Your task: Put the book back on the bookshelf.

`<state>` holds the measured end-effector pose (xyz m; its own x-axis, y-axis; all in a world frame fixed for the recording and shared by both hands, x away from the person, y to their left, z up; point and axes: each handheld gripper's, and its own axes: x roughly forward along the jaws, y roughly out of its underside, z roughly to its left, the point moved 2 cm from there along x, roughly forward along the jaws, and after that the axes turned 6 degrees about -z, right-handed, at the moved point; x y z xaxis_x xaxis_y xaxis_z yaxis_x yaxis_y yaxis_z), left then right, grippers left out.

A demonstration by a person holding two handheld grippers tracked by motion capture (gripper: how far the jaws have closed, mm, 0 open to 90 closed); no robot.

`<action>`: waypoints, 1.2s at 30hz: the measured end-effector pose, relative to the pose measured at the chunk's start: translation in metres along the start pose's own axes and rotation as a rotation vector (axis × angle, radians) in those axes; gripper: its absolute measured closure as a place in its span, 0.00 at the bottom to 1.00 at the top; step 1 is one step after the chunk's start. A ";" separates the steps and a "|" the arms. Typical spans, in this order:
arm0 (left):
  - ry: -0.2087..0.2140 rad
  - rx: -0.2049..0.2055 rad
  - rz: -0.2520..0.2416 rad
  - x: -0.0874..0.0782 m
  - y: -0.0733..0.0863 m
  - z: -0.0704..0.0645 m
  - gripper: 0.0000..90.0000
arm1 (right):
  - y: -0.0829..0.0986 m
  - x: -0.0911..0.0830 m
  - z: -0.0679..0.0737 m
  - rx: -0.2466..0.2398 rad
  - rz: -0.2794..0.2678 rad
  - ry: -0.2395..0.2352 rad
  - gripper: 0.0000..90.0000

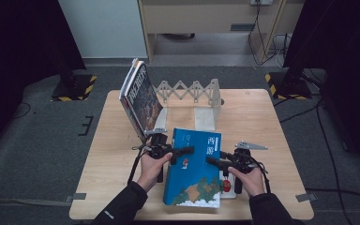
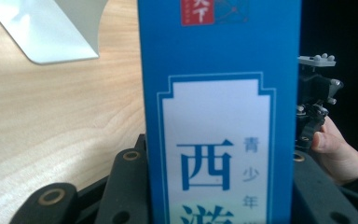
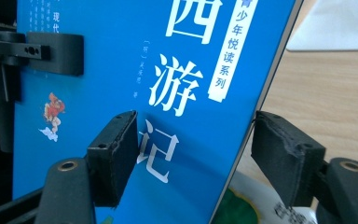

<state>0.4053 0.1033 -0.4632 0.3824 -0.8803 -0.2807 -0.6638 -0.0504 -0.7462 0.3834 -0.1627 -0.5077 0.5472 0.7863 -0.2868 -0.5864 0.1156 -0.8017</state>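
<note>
Blue book (image 1: pixel 194 168), lifted off the bench (image 1: pixel 112 140): left claw (image 1: pixel 183 151) clenched on it, right claw (image 1: pixel 214 161) released astride its edge; shelving in the rack (image 1: pixel 192 91) remains.

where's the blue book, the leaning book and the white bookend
blue book (image 1: pixel 194 168), high view, middle of its cover
leaning book (image 1: pixel 143 99), high view, its dark front cover
white bookend (image 1: pixel 205 117), high view, its flat base plate on the table
</note>
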 end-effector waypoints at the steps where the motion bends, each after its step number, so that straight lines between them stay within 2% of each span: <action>1: -0.003 -0.001 0.000 0.000 0.000 0.000 0.68 | 0.001 0.001 0.000 0.000 0.009 -0.003 0.30; 3: -0.007 -0.008 0.000 0.000 0.002 0.002 0.68 | 0.006 0.004 0.001 0.017 0.040 -0.013 0.29; 7: -0.009 -0.013 0.012 0.002 0.005 0.003 0.67 | 0.008 0.004 0.000 0.009 0.089 -0.007 0.30; 13: -0.007 -0.005 -0.008 0.003 0.006 0.000 0.67 | 0.007 0.002 0.001 0.008 0.090 0.000 0.34; 18: -0.027 -0.002 -0.010 0.004 0.008 0.000 0.66 | 0.006 0.001 0.002 0.002 0.089 -0.001 0.36; 28: -0.019 -0.042 0.017 0.008 0.014 0.004 0.65 | 0.006 0.004 0.005 -0.031 0.141 -0.019 0.36; 33: -0.025 -0.058 0.007 0.006 0.014 0.004 0.67 | 0.006 0.004 0.005 -0.038 0.141 -0.020 0.36; 36: -0.027 -0.064 0.014 0.005 0.013 0.003 0.67 | 0.006 0.003 0.005 -0.051 0.118 -0.021 0.35</action>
<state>0.4012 0.0994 -0.4762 0.3897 -0.8681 -0.3075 -0.7084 -0.0693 -0.7024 0.3789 -0.1563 -0.5108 0.4632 0.8051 -0.3705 -0.6148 -0.0092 -0.7886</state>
